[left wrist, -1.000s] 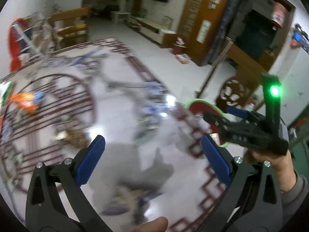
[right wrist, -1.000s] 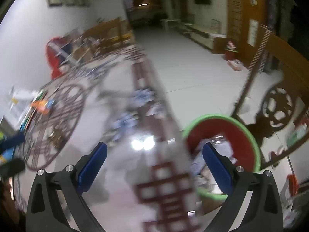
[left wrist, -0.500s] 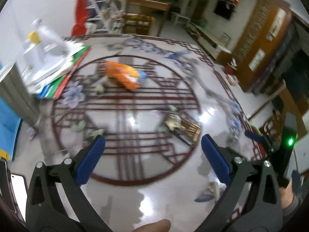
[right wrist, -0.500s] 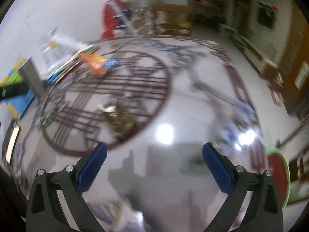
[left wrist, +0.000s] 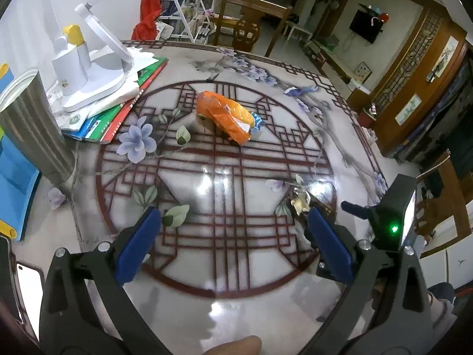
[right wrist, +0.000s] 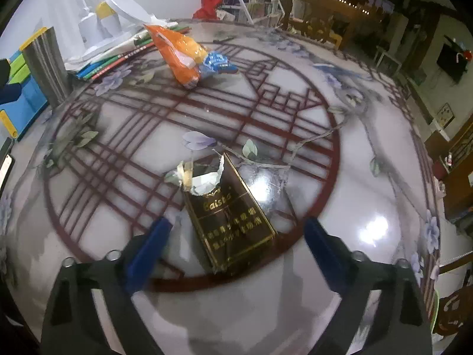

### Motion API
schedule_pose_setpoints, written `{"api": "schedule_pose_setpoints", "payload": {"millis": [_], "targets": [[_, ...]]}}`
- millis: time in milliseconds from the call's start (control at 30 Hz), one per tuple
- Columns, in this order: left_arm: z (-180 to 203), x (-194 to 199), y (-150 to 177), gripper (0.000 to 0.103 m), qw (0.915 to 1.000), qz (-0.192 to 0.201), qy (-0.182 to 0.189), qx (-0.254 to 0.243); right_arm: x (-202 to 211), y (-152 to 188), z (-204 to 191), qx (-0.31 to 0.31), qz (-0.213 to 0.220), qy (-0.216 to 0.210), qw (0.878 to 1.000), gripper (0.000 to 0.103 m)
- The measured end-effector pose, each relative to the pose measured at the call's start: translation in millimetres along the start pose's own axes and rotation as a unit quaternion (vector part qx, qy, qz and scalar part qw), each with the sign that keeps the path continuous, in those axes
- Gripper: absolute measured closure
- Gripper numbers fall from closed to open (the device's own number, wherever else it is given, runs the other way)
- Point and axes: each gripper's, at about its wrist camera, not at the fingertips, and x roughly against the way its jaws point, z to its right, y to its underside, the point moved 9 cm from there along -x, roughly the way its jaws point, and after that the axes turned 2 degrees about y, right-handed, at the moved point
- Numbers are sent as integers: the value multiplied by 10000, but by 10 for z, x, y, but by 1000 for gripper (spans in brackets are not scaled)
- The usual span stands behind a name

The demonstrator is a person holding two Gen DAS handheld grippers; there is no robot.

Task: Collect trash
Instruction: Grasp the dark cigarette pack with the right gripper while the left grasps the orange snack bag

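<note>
Right claw (right wrist: pixel 235 238): jaws spread, just been closing, pads clear of the brown pack (right wrist: pixel 233 216) lying flat on the desk (right wrist: pixel 340 195) between them. Left claw (left wrist: pixel 233 236): released, empty. Orange wrapper (right wrist: pixel 177 54) lies farther back.

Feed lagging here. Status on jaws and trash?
Both grippers, left and right, open, empty; right's jaws just closing. Dark cigarette pack lies between them, untouched. Orange wrapper beyond. Nothing blocking.
</note>
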Motion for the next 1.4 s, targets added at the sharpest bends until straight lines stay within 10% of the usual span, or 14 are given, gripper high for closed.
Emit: {"api": "schedule_pose_setpoints", "payload": {"millis": [67, 267, 1300, 1400], "targets": [[10, -59, -35, 6, 10000, -37, -34, -24, -71, -6, 29, 13, -89, 12, 10000, 45], [79, -349, -137, 6, 9997, -208, -38, -82, -83, -76, 187, -199, 7, 37, 9998, 56], [-250, -1841, -779, 6, 9844, -353, -224, 1707, 245, 128, 1962, -1544, 227, 696, 9853, 57], [-208, -1858, -815, 20, 9879, -314, -350, 1480, 231, 145, 2026, -1613, 214, 716, 9841, 57]]}}
